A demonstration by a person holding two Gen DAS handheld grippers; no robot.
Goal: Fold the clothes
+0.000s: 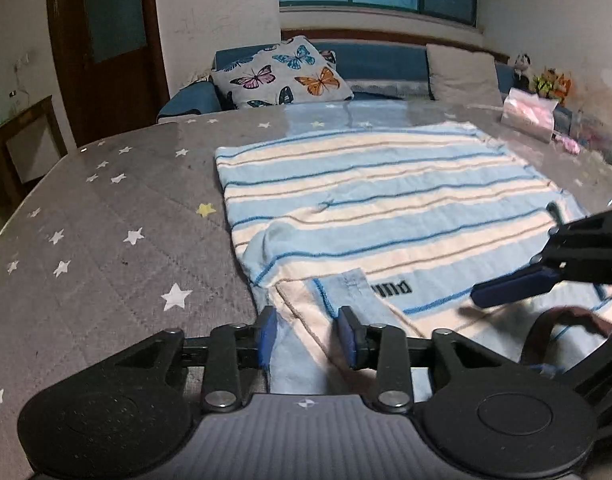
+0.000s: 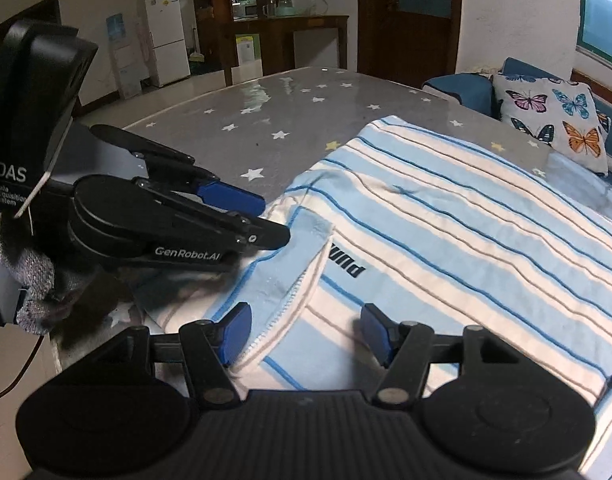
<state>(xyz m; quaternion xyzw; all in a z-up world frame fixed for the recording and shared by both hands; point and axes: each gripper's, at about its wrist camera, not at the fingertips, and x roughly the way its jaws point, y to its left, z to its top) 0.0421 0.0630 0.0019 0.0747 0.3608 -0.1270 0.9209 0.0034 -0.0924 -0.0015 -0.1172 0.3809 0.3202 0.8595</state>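
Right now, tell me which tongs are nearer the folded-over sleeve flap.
Left. The left tongs straddle the sleeve flap at its near end, pads apart. The right tongs sit open further along the striped shirt, beside the flap.

We see a grey star-printed table cover [image 1: 106,208] beneath everything. At eleven o'clock a butterfly cushion [image 1: 284,74] leans on a blue sofa [image 1: 369,60]; at two o'clock sits a pink tissue pack [image 1: 529,114].
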